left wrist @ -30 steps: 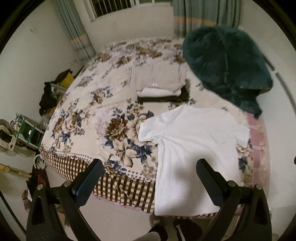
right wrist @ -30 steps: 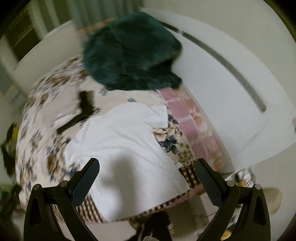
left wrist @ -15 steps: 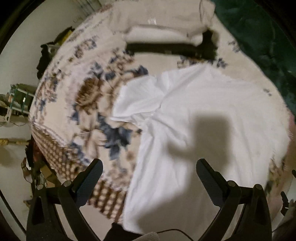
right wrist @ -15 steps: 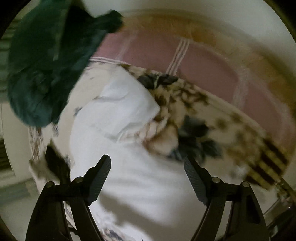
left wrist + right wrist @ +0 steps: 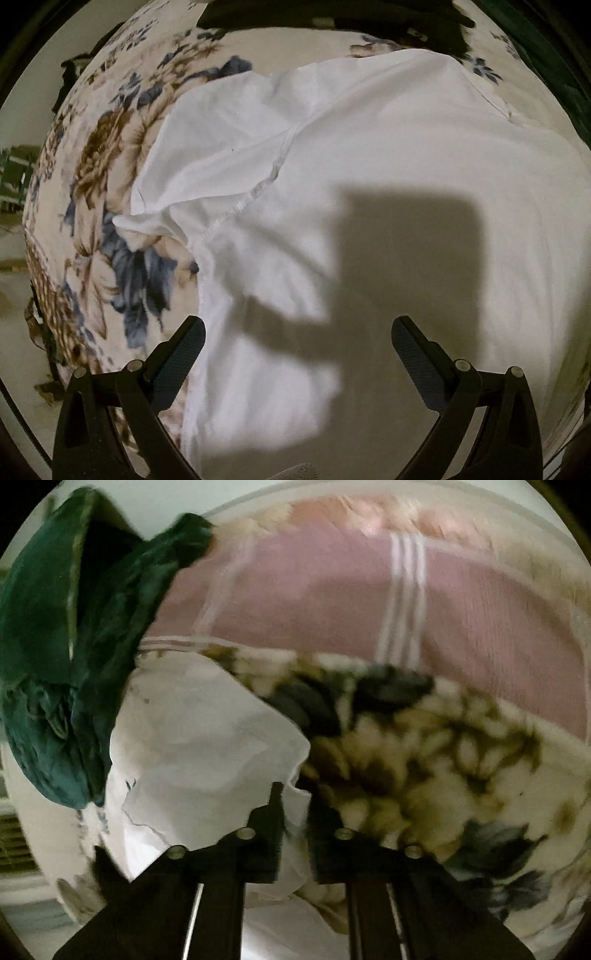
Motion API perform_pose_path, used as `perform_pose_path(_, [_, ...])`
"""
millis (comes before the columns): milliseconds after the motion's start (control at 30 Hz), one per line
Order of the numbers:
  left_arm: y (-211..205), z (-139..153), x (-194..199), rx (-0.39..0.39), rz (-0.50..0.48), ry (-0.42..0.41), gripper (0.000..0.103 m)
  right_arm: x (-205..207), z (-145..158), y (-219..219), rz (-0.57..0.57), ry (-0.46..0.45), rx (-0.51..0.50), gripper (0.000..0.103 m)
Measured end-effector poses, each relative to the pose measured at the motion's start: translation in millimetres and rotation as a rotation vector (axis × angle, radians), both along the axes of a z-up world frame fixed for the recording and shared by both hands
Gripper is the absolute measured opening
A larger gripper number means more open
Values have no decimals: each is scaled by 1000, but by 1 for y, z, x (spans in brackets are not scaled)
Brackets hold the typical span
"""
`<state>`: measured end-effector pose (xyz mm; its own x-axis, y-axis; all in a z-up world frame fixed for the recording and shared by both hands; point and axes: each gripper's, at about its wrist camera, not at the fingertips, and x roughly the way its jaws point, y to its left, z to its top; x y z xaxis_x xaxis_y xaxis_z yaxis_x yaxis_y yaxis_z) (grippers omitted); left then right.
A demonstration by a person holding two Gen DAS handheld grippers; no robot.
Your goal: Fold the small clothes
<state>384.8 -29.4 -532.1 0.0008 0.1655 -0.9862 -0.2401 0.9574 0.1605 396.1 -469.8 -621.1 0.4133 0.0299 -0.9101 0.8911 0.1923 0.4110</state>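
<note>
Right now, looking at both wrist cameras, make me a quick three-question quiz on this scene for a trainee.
1. True or false: the right gripper is shut on the white shirt.
2. Which is the left gripper's state? A. open above the shirt B. shut on the sleeve C. holding the green blanket
3. Fill in: the shirt lies on a ____-patterned bedspread.

Key
1. True; cloth is pinched between its fingers.
2. A
3. Floral. The green blanket sits beyond the shirt in the right wrist view.
</note>
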Motion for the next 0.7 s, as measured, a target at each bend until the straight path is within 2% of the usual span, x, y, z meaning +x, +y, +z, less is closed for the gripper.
perform_pose_path(100, [8,0,0,-16,27,-10,103,36,34,22,139,29,-155,8])
perform_pose_path(200, [20,4,-1,-1,35,-28,103,82,67,70,380,61,-358,7])
perform_pose_path(233, [24,6,-2,7,37,-33,103,105,76,100,509,85,-439,7])
perform_pose_path(267, [30,8,-3,14,41,-39,103,116,80,123,586,88,-486,7])
perform_pose_path(367, [49,14,-7,40,48,-54,103,148,75,213,884,131,-659,7])
perform_pose_path(467, [69,18,-14,73,53,-65,103,142,51,291,1137,182,-784,7])
perform_pose_path(567, [93,14,-22,88,73,-66,103,129,19,343,1334,259,-824,7])
perform_pose_path(633, [103,14,-27,90,92,-60,103,118,-2,362,1441,318,-777,10])
perform_pose_path(700, [111,14,-35,89,114,-58,103,102,-6,370,1488,323,-727,17])
